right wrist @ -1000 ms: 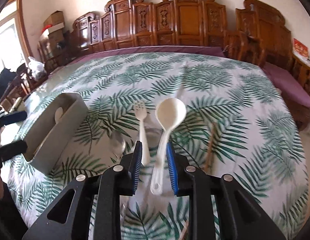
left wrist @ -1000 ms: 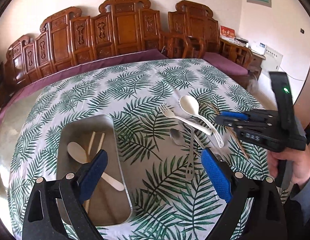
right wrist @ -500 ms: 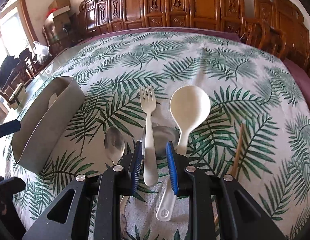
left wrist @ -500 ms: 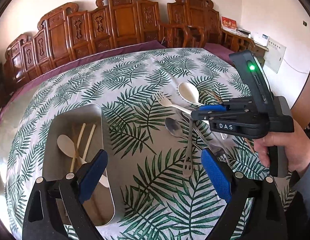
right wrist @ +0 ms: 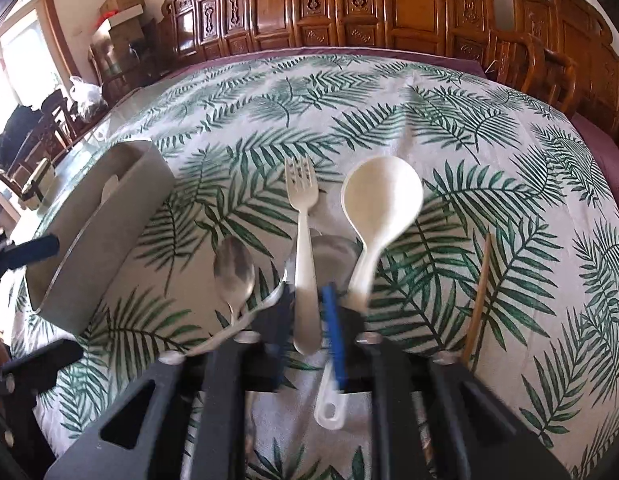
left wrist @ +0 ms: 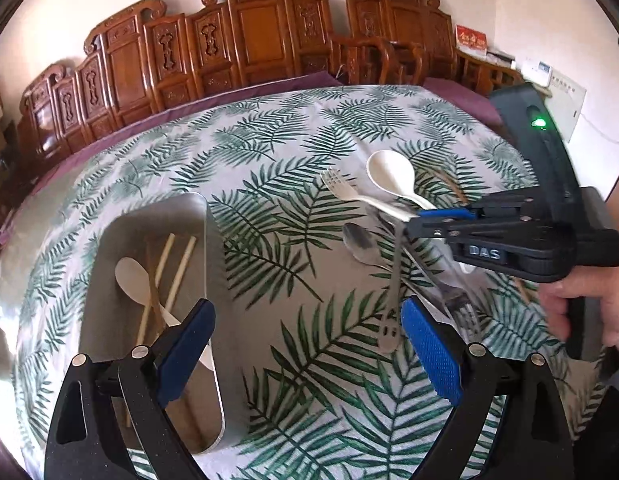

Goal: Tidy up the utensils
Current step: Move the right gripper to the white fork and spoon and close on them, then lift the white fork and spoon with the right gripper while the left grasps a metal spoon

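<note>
Leaf-patterned cloth covers the round table [right wrist: 389, 92], with carved wooden chairs [right wrist: 409, 4] ranged behind it. Nearest in the right wrist view, the right gripper [right wrist: 309, 312] has just been closing, and its blue pads now pinch the handle of the white fork [right wrist: 303, 216], whose tines point away beyond the fingertips. Just right of the fingers lies the white spoon [right wrist: 379, 208]; just left, a metal spoon [right wrist: 233, 272]. Further right rests a wooden chopstick [right wrist: 480, 296]. Off to the left stands the grey tray [right wrist: 89, 264].

In the left wrist view, the left gripper [left wrist: 305, 344] hovers with fingers wide apart and nothing between them. Beside its left finger the tray holds a pale spoon [left wrist: 137, 280] and chopsticks [left wrist: 181, 276]. Beyond its right finger, a person's hand [left wrist: 589, 300] grips the right tool.
</note>
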Demonstrator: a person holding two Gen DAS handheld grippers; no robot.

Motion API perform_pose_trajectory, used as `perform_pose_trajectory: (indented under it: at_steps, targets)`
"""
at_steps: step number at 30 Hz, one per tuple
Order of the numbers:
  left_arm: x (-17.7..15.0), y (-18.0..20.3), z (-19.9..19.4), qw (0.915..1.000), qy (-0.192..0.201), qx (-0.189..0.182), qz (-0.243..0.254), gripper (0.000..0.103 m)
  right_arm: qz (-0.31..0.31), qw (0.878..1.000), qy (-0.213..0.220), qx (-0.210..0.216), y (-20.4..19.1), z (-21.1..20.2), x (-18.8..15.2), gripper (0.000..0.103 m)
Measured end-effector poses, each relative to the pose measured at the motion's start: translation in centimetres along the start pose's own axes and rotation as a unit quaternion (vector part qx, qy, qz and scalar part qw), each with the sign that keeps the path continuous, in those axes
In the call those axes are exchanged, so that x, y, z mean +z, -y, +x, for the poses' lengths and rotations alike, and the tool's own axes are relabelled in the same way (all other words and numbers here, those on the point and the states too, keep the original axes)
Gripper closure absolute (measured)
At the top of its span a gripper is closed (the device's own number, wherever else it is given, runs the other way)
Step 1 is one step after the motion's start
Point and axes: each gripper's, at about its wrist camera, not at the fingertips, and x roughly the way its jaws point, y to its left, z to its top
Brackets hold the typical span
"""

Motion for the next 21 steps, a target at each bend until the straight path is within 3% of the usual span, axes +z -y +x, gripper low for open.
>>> perform_pose_trajectory:
  at_steps: [8, 15, 17, 21]
  targets:
    - [0.7, 0.1, 0.7, 1.0000, -0.003, 0.002, 0.006, 0.013, 0.013, 0.999, 0.032, 0.006, 1.8, -3.3, -0.1, 0.089]
    - [1.3, 2.2, 2.8, 0.9987, -0.026, -0.039, 0.022, 0.015, 0.029, 0.998, 0.052, -0.001, 4.0, -6.0, -0.7, 0.089]
    - [1.4, 2.9, 3.6, 0.9975, -0.037, -0.053, 0.028, 0.033, 0.031, 0.998, 0.055, -0.003, 4.4, -6.3, -0.8, 0.089]
    - [1.2, 4.3, 5.3, 0.9949, -0.056, -0.072, 0.044, 0.056, 0.034, 0.998, 0.060, -0.005, 5.0, -6.7, -0.8, 0.089]
